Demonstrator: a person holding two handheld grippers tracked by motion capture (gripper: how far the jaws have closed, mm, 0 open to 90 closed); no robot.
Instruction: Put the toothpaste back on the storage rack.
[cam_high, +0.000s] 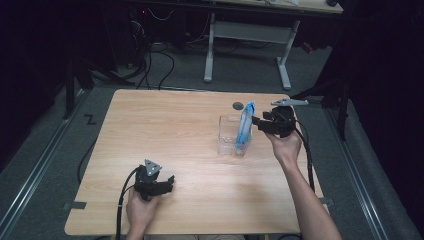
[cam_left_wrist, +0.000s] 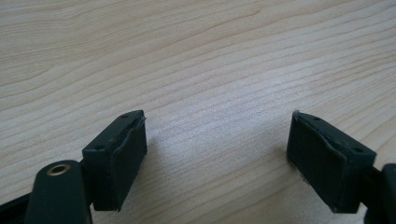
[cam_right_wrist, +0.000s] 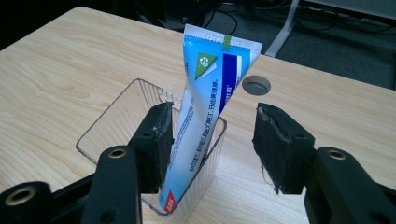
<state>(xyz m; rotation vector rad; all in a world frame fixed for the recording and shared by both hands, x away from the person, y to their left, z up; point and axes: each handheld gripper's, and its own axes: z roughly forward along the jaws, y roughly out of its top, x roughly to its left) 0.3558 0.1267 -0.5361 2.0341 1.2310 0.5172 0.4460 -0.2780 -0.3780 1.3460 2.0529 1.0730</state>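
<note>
**Both grippers open, tube standing in the clear box**

From above, the left gripper (cam_high: 159, 184) lies low on the tabletop (cam_high: 165, 130) near the front edge, held by the person's left hand (cam_high: 140, 210). The right gripper (cam_high: 260, 123) is raised at the far right, its hand (cam_high: 286, 146) reaching in beside a clear plastic box (cam_high: 231, 136) where a blue toothpaste tube (cam_high: 245, 126) stands upright.

Along the left gripper (cam_left_wrist: 217, 154), the jaws are spread wide over bare wood, holding nothing.

Along the right gripper (cam_right_wrist: 210, 142), the jaws are wide apart. The tube (cam_right_wrist: 208, 107) leans in the box's (cam_right_wrist: 121, 116) near corner; the left jaw sits just beside it, the other well clear.
</note>
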